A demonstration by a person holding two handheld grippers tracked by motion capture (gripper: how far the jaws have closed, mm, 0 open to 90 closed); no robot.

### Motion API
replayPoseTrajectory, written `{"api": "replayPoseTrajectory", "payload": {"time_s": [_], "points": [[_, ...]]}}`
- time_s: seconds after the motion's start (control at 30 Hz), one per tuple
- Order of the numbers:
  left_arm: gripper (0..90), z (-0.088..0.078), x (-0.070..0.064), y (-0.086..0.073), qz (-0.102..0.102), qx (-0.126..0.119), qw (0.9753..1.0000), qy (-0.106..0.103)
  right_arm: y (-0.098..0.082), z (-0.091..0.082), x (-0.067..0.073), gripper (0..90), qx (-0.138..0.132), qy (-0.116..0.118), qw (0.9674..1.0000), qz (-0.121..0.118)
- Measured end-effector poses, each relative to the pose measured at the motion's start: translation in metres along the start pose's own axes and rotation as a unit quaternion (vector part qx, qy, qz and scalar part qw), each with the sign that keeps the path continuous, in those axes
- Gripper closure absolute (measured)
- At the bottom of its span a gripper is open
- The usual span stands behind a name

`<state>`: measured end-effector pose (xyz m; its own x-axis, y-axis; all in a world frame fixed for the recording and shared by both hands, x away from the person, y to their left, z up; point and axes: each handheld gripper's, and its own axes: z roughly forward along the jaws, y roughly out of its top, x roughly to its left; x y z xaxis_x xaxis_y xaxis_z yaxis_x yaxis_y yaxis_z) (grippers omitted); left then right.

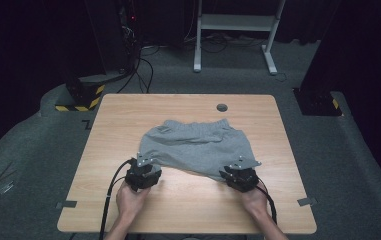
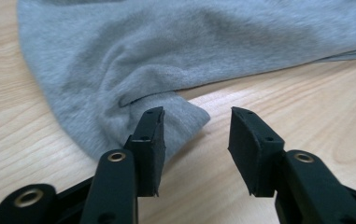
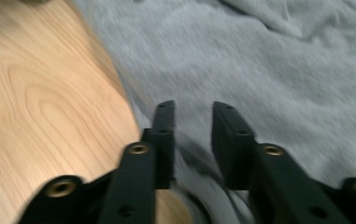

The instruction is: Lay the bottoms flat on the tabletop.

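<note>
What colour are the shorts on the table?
The shorts are plain light grey, clearest in the left gripper view.

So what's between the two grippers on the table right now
In the high view, the near hem of the grey shorts spans from the left gripper to the right gripper, with bare wooden table just in front of it.

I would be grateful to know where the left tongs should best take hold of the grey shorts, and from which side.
Probably the near leg corner of the grey shorts, approached level from the table's near edge. That corner pokes out past the rest of the cloth as a flat tip on the wooden table, right between the open left tongs, so one pad can slide under it.
</note>
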<state>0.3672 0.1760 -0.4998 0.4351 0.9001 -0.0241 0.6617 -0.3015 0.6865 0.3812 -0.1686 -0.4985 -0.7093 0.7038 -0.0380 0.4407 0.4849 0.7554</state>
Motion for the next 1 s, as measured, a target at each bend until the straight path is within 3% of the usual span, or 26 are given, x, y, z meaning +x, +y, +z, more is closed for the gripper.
{"api": "replayPoseTrajectory", "payload": {"time_s": [0.13,0.27,0.33,0.47,0.53,0.73,0.83,1.0], "points": [[53.7,0.013,0.001,0.001,-0.010,0.012,0.9998,0.015,0.011,0.014,0.007,52.4,0.000,0.005,1.0000,-0.002],[58.4,0.017,0.004,0.000,-0.011,0.011,0.9997,0.021,0.018,0.030,0.005,50.4,0.018,0.013,0.9997,0.005],[63.9,0.017,0.005,0.000,-0.008,0.010,0.9996,0.025,0.019,0.037,0.003,54.5,0.030,0.016,0.9994,0.007],[78.6,0.015,0.011,0.000,-0.008,0.014,0.9996,0.023,0.021,0.045,0.001,79.1,0.044,0.028,0.9986,0.003],[83.5,0.012,0.011,-0.001,0.004,0.016,0.9996,0.025,0.024,0.043,0.001,85.3,0.044,0.029,0.9986,0.004],[85.6,-0.018,0.020,-0.005,0.016,-0.013,0.9996,0.020,0.034,0.025,-0.008,87.0,0.012,0.020,0.9997,0.007],[85.7,-0.038,0.030,-0.007,0.006,-0.034,0.9992,0.020,0.040,0.019,-0.016,86.9,0.008,0.006,0.9998,0.015],[86.0,-0.051,0.043,-0.014,-0.007,-0.042,0.9987,0.026,0.045,0.028,-0.030,86.7,0.030,-0.017,0.9987,0.037]]}}
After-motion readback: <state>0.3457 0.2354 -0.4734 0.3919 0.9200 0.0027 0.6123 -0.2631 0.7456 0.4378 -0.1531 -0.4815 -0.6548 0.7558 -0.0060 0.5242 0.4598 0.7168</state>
